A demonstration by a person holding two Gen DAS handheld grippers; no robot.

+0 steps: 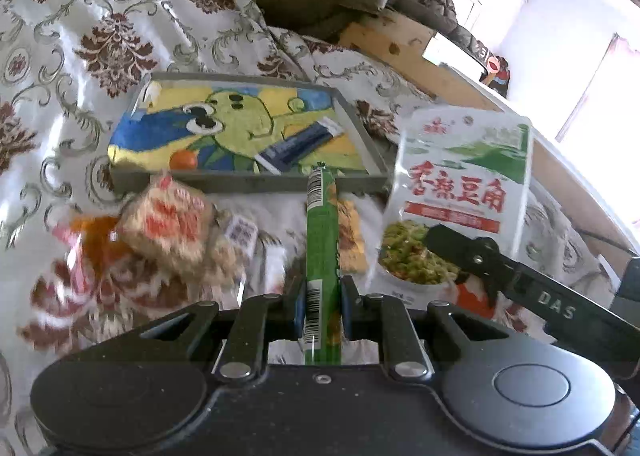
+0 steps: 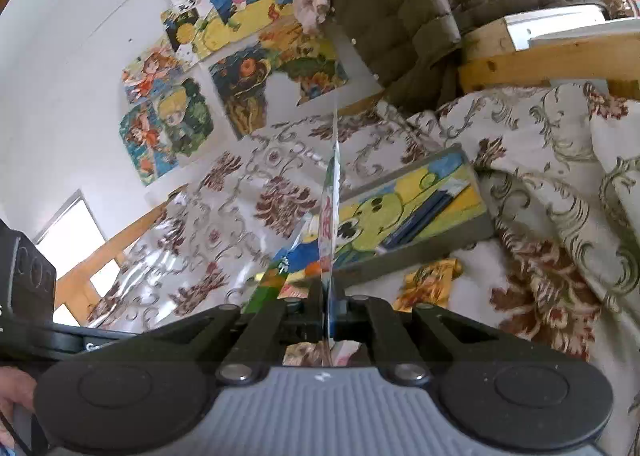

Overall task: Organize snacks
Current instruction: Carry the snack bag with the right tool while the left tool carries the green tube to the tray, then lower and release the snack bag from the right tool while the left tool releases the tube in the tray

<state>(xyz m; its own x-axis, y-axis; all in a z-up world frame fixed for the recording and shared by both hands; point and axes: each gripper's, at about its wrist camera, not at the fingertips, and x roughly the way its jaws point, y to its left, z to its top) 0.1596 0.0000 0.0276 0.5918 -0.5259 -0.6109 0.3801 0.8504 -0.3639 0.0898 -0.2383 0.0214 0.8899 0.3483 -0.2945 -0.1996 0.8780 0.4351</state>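
1. The left gripper [image 1: 322, 310] tilts downward over the patterned bedspread [image 1: 80, 55], its jaws clenched on a green stick-shaped snack [image 1: 322, 240].
2. That stick runs lengthwise straight out from the jaws, its far end pointing toward the near rim of the gray tray [image 1: 248, 181], held clear of the cloth.
3. The right gripper [image 2: 329, 314] points nearer level, rolled somewhat, its jaws pinched tight on the edge of a white snack pouch [image 1: 460, 191].
4. In the left wrist view the pouch stands upright, red characters facing the camera, just right of the tray; the right wrist view sees it edge-on.
5. Blurred orange-and-tan snack packets [image 1: 168, 232] lie left of the stick, in front of the tray.
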